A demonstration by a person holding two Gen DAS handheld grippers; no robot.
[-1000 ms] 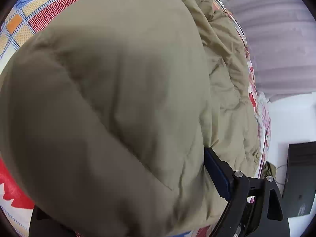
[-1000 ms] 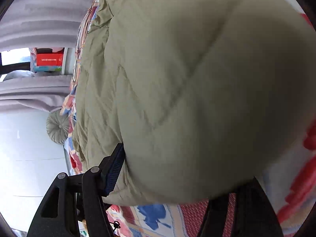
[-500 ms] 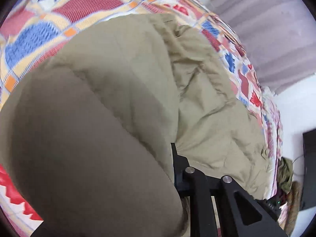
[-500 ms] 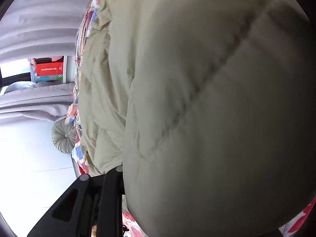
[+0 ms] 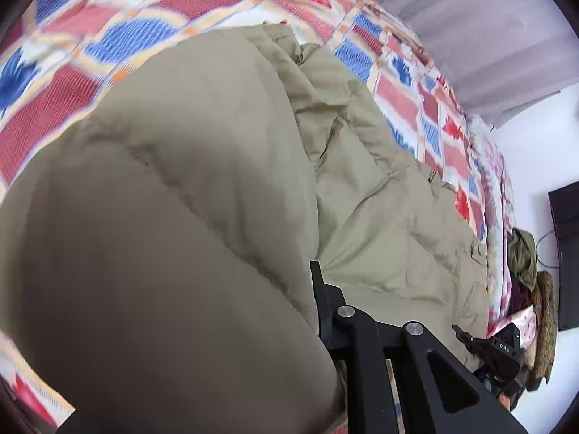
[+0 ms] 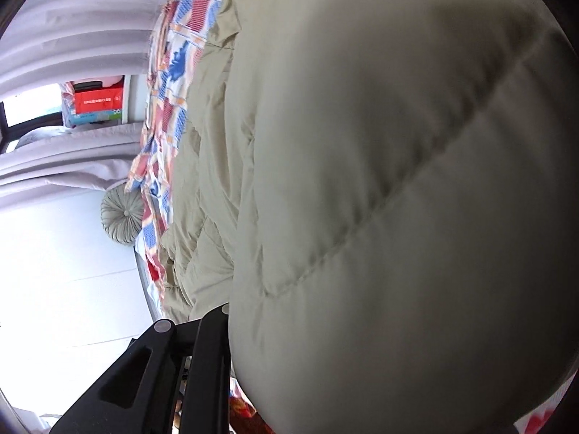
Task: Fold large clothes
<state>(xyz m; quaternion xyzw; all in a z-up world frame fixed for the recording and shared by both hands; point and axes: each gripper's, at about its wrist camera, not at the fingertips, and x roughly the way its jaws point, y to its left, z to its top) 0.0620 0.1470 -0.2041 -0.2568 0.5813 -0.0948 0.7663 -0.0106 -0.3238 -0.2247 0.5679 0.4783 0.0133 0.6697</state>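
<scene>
While both grippers clamp the puffy khaki quilted jacket (image 5: 152, 238), its padded bulk fills the lower left of the left wrist view and most of the right side of the right wrist view (image 6: 398, 199), smooth and rounded with stitched seam lines, the rest lying crumpled on the patchwork bedspread (image 5: 202, 3) of red, blue and cream squares. Left gripper (image 5: 318, 311) has just closed narrow on a fold at lower centre, one black finger (image 5: 325, 307) showing; right gripper (image 6: 231, 325) has likewise just narrowed, fabric pinched at lower left centre.
</scene>
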